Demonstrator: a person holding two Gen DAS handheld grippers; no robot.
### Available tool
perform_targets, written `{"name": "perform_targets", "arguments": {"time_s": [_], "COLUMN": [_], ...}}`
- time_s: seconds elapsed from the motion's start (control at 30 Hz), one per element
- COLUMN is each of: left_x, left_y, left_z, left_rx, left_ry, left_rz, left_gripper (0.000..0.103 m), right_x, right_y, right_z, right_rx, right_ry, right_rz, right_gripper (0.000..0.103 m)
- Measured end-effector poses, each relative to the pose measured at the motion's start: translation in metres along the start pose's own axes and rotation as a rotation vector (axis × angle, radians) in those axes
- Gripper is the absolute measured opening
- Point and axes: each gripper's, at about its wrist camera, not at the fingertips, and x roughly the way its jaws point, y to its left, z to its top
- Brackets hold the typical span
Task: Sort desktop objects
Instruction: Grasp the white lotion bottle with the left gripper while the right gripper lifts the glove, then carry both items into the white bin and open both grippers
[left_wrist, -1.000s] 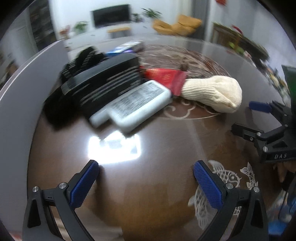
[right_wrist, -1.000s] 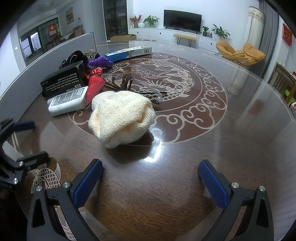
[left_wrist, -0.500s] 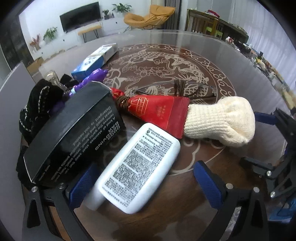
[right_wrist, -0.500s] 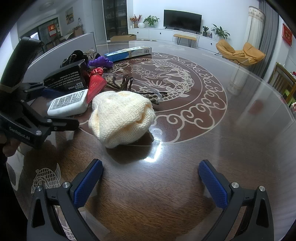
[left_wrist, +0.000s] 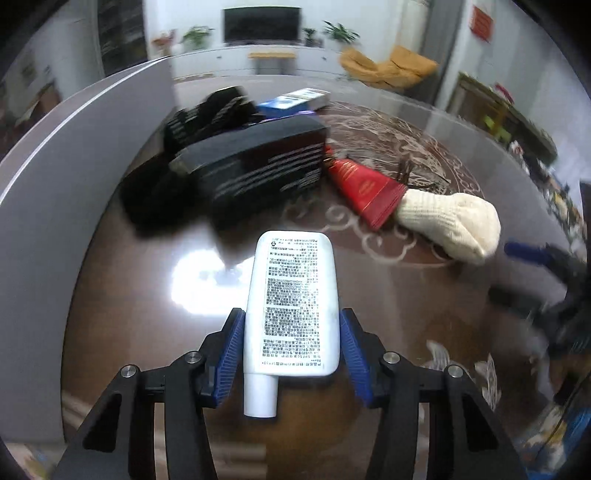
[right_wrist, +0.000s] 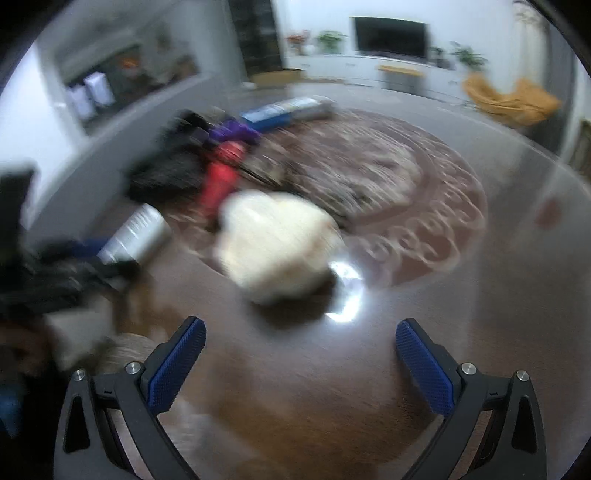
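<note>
My left gripper (left_wrist: 291, 332) is shut on a white tube (left_wrist: 293, 306) with small black print, cap toward the camera, held just above the dark round table (left_wrist: 147, 314). The tube also shows in the blurred right wrist view (right_wrist: 138, 234), with the left gripper (right_wrist: 74, 266) around it. My right gripper (right_wrist: 301, 341) is open and empty, just short of a cream knitted hat (right_wrist: 277, 247). The hat (left_wrist: 450, 221) lies at the right in the left wrist view, with the right gripper (left_wrist: 543, 258) beside it.
A black box (left_wrist: 258, 170), a red packet (left_wrist: 365, 188), black gloves (left_wrist: 210, 114), a blue-and-white box (left_wrist: 295, 99) and a purple object (right_wrist: 232, 131) lie at the table's far left. A grey wall panel (left_wrist: 74, 184) runs along the left edge.
My left gripper has closed on the white tube and drawn it back from the black box. The right gripper has moved a little toward the hat; its view is now blurred.
</note>
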Motion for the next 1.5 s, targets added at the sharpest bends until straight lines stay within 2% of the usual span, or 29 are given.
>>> {"name": "perform_targets", "arguments": {"time_s": [0.07, 0.17, 0.2, 0.23, 0.27, 0.33, 0.53, 0.67, 0.77, 0.83, 0.9, 1.0, 1.07, 1.17, 1.27, 1.3, 1.33, 1.37, 1.43, 1.5], "left_x": [-0.006, -0.009, -0.012, -0.015, -0.019, -0.028, -0.084, -0.128, -0.161, -0.178, -0.185, -0.172, -0.158, -0.137, -0.115, -0.11, -0.109, -0.11, -0.116, -0.13], "left_y": [0.01, 0.021, 0.024, 0.027, 0.031, 0.035, 0.059, 0.084, 0.121, 0.151, 0.188, 0.24, 0.269, 0.295, 0.309, 0.311, 0.313, 0.312, 0.308, 0.293], "left_z": [-0.008, -0.012, -0.014, -0.016, -0.018, -0.023, -0.028, -0.011, 0.006, 0.016, 0.024, 0.032, 0.035, 0.033, 0.03, 0.027, 0.025, 0.023, 0.017, 0.012], "left_rx": [-0.041, -0.083, -0.093, -0.1, -0.113, -0.129, -0.208, -0.264, -0.297, -0.31, -0.342, -0.395, -0.42, -0.444, -0.465, -0.474, -0.478, -0.482, -0.487, -0.479], "left_ry": [-0.011, -0.021, -0.026, -0.034, -0.043, -0.065, -0.182, -0.271, -0.329, -0.351, -0.341, -0.281, -0.227, -0.164, -0.085, -0.067, -0.067, -0.074, -0.104, -0.143], "left_rz": [0.002, -0.008, -0.011, -0.013, -0.021, -0.033, -0.09, -0.11, -0.075, -0.001, 0.059, 0.134, 0.191, 0.221, 0.289, 0.31, 0.309, 0.304, 0.314, 0.324], "left_gripper": [0.051, 0.051, 0.051, 0.051, 0.051, 0.051, 0.051, 0.051, 0.051, 0.051, 0.051, 0.051, 0.051, 0.051, 0.052, 0.052, 0.052, 0.052, 0.054, 0.054], "right_x": [-0.006, 0.012, 0.019, 0.031, 0.038, 0.029, -0.023, -0.046, -0.054, -0.051, -0.043, -0.015, 0.007, 0.057, 0.09, 0.101, 0.11, 0.112, 0.107, 0.089], "right_y": [0.011, 0.029, 0.034, 0.04, 0.042, 0.037, 0.041, 0.072, 0.113, 0.148, 0.19, 0.264, 0.299, 0.345, 0.366, 0.369, 0.372, 0.371, 0.361, 0.342], "right_z": [0.022, 0.048, 0.052, 0.054, 0.054, 0.059, 0.064, 0.088, 0.121, 0.144, 0.165, 0.192, 0.201, 0.209, 0.206, 0.205, 0.203, 0.202, 0.202, 0.2], "right_rx": [-0.094, -0.216, -0.243, -0.289, -0.3, -0.24, -0.115, -0.125, -0.148, -0.175, -0.208, -0.268, -0.298, -0.344, -0.346, -0.343, -0.331, -0.315, -0.272, -0.24], "right_ry": [-0.018, 0.054, 0.078, 0.134, 0.187, 0.186, 0.106, 0.042, -0.018, -0.049, -0.07, -0.073, -0.068, -0.022, 0.052, 0.078, 0.109, 0.114, 0.091, 0.024], "right_rz": [0.001, 0.041, 0.054, 0.019, 0.014, 0.004, 0.076, 0.136, 0.201, 0.245, 0.299, 0.362, 0.362, 0.345, 0.33, 0.325, 0.321, 0.322, 0.344, 0.35], "right_gripper": [0.103, 0.101, 0.087, 0.055, 0.045, 0.044, 0.044, 0.044, 0.044, 0.044, 0.044, 0.045, 0.045, 0.045, 0.053, 0.062, 0.068, 0.069, 0.075, 0.081]}}
